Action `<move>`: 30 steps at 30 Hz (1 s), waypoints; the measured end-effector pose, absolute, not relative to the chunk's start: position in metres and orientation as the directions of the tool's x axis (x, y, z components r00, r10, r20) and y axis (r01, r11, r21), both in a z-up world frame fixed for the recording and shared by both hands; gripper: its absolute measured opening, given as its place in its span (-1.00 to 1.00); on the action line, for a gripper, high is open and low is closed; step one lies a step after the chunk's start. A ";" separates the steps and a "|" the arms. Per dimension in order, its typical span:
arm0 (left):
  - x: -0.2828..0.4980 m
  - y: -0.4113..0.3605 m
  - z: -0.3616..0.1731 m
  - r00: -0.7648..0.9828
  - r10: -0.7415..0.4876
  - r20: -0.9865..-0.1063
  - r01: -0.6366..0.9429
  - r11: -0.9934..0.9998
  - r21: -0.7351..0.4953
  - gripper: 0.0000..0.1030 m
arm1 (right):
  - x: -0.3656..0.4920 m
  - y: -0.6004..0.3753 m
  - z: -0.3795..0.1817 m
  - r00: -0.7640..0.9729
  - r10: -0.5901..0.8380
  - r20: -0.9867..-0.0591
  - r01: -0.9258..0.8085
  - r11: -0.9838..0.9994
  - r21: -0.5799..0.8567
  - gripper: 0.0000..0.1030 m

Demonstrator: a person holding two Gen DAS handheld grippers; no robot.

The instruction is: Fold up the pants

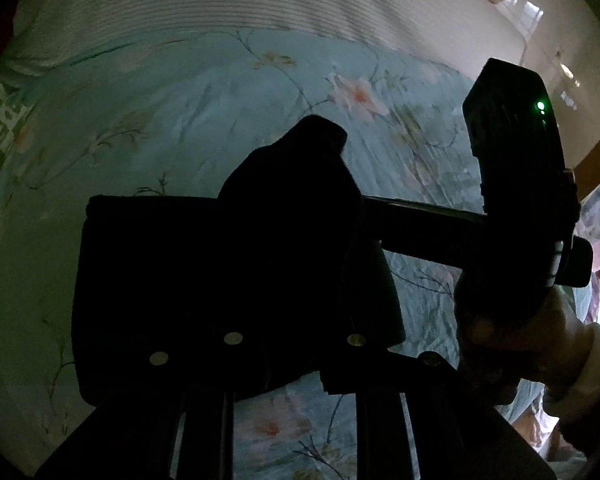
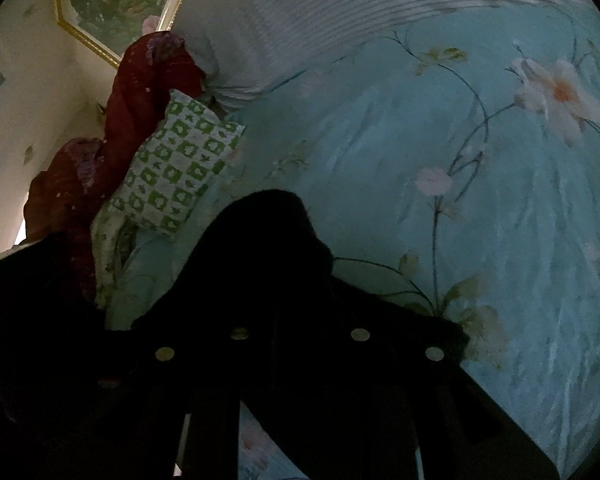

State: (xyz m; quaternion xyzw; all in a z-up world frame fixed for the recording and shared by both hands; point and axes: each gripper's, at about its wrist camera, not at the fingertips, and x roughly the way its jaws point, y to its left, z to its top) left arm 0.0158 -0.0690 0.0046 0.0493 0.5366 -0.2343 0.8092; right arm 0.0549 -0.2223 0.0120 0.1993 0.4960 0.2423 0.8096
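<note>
You held the pants bunched and lifted above the bed | left gripper clamped black fabric | right gripper clamped the other bunch | 2 grips side by side, cloth axis unclear

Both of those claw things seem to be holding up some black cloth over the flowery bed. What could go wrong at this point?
The black pants are bunched in the left gripper and right gripper, so the fold may come out crooked. Hanging cloth hides each gripper's fingers and much of each camera's view, so a slipping grip could go unnoticed. The right gripper sits close beside the left one; the two could bump. The green checkered pillow lies nearby and might get swept by the fabric.
</note>
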 end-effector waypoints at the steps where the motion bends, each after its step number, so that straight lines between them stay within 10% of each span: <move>1: 0.015 -0.072 0.004 0.312 -0.328 -0.892 0.442 0.881 -0.169 -0.67 | 0.054 -0.225 0.012 0.394 0.584 -0.709 -0.185 0.806 0.562 -0.65; 11: 0.006 -0.091 -0.010 0.292 -0.317 -0.903 0.519 0.845 -0.129 -0.57 | 0.030 -0.255 0.009 0.444 0.544 -0.711 -0.038 0.805 0.592 -0.66; 19: -0.008 -0.093 -0.007 0.203 -0.378 -0.903 0.580 0.789 -0.200 -0.11 | 0.005 -0.273 0.013 0.481 0.458 -0.748 0.114 0.813 0.571 -0.65; 24: -0.018 -0.082 0.006 0.200 -0.405 -0.892 0.609 0.765 -0.210 0.17 | -0.004 -0.280 0.019 0.501 0.417 -0.759 0.188 0.803 0.565 0.12; 30: -0.017 -0.053 0.022 0.233 -0.411 -0.881 0.578 0.787 -0.215 0.34 | -0.010 -0.274 0.031 0.521 0.400 -0.754 0.195 0.805 0.561 0.17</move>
